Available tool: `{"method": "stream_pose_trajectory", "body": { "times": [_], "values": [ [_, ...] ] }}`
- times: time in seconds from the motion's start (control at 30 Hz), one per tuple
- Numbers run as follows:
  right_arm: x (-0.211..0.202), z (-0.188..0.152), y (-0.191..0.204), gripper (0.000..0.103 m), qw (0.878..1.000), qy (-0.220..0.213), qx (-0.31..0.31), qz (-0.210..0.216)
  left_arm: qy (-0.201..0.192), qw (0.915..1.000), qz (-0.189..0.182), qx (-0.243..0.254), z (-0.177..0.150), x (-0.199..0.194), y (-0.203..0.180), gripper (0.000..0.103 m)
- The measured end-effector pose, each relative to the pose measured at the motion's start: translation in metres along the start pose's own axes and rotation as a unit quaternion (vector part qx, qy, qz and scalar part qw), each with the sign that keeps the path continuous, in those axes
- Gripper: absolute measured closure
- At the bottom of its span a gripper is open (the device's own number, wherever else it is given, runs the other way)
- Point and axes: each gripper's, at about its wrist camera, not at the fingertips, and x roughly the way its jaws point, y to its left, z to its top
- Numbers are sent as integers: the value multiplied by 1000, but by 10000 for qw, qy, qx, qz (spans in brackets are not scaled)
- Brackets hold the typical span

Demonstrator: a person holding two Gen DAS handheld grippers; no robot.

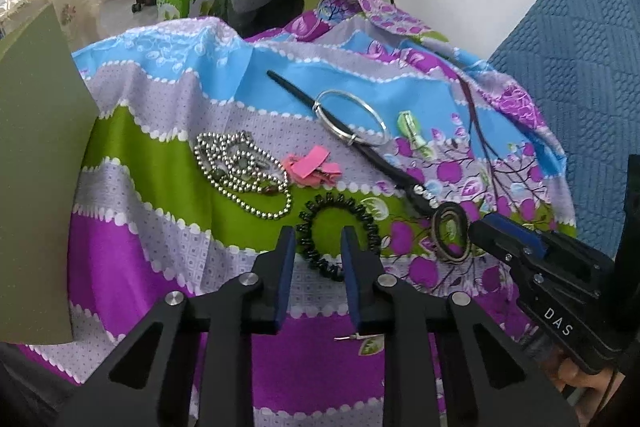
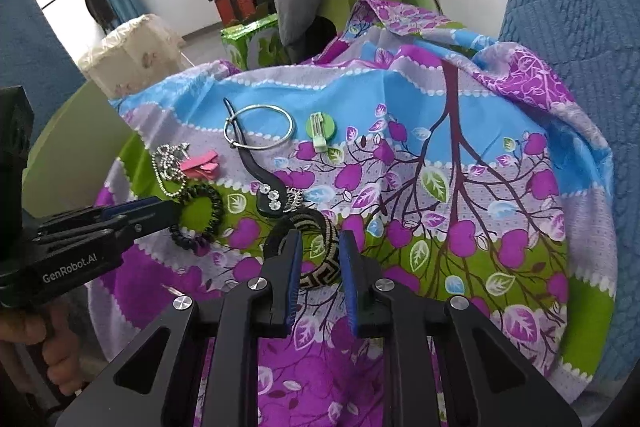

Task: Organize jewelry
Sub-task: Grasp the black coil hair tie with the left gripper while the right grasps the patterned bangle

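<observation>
1. Surface (image 2: pixel 500 131): covered by a patterned cloth in purple, blue and green; all the jewelry lies on its left half.
2. My right gripper (image 2: pixel 320 239): fingers released, standing either side of the woven bangle (image 2: pixel 320 269). The bangle's near rim lies between them, its ring running away from me and to the left. I judge this arm the nearer one for that piece; a closing pinch across the band looks available.
3. My left gripper (image 1: pixel 316 235): fingers released, holding nothing, straddling the black coil bracelet (image 1: pixel 340 215), whose ring lies flat just beyond the tips.
4. Black hair stick (image 1: pixel 352 143): long axis running far-left to near-right, passing through the silver bangle (image 1: pixel 352 117).
5. Bead chain (image 1: pixel 244 175): heaped to the left, pink clip (image 1: pixel 314 167) just beside it.
6. Green clip (image 2: pixel 321 129): far, right of the silver bangle.
7. View difference: the right wrist view shows the woven band's pattern and its place between the fingers; the left wrist view shows it only edge-on, touching the right gripper's tips.
</observation>
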Motion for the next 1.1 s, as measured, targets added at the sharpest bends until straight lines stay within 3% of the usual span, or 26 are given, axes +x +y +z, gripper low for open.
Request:
{"method": "stream_pose_trajectory", "body": {
  "times": [0.5,0.8,0.97,1.1],
  "values": [
    [19,-1,5,87,9989,185,-300,-324,-70,9988,255,420,1,11,-9,80],
    [22,-2,9,87,9984,204,-356,-388,-81,9962,538,673,-1,13,-15,94],
    [21,-2,11,94,9981,262,-357,-438,-105,9965,488,674,-3,11,-14,94],
    [18,-1,14,96,9981,340,-321,-412,-78,9987,299,404,-2,7,-5,94]
  ]
}}
